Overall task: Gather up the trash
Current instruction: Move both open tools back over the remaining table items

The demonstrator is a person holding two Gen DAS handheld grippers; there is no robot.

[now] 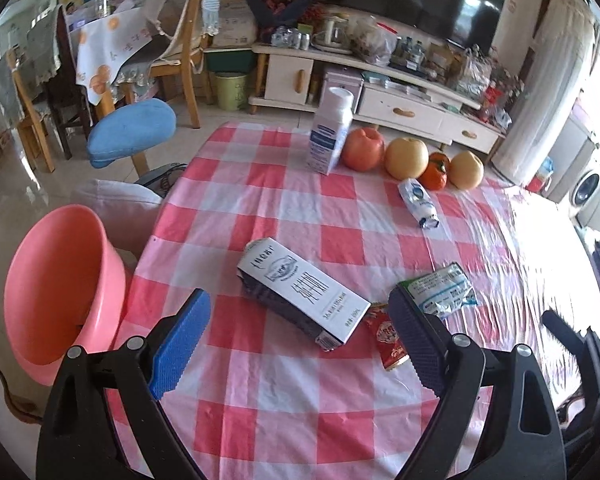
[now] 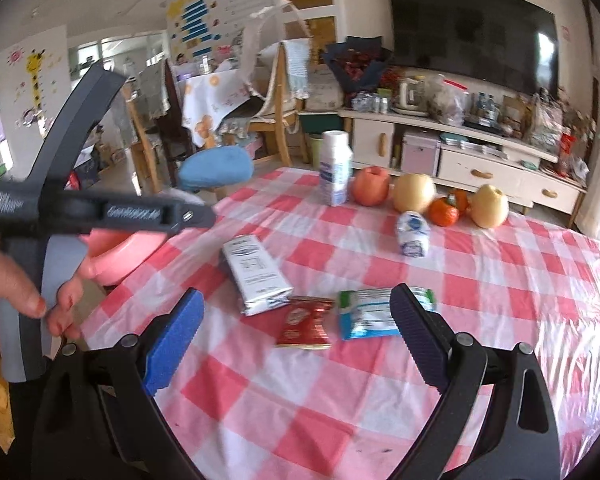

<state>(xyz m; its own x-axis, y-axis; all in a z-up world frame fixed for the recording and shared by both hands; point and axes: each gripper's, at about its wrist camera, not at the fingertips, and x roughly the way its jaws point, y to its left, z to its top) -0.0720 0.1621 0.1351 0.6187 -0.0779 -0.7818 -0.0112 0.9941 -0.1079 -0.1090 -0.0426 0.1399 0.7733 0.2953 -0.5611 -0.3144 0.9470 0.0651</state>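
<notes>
The table, under a red-and-white checked cloth beneath clear plastic, fills both views and carries everything in play. Off its edge at nine o'clock in the left wrist view sits a pink basin, low and tipped open toward the table, probably the place the trash is meant to go.

At twelve o'clock an upright milk bottle stands beside a row of fruit: an apple, two pears and a persimmon, lined along the far edge and likely meant to stay.

The trash lies nearer. A flattened milk carton rests on its side at the centre of the left wrist view, directly ahead of the left gripper, whose blue-padded jaws stand wide apart with nothing between them; that spread suits the carton's broad face. At two o'clock from the carton lies a crumpled small bottle. At four o'clock sits a green-and-white wrapper, partly hidden by the gripper's pad, and close to it a red snack packet, touching the carton's corner.

The right gripper is likewise spread and empty, aimed over the red packet and wrapper. A hand at nine o'clock in its view grips the left tool's handle.
</notes>
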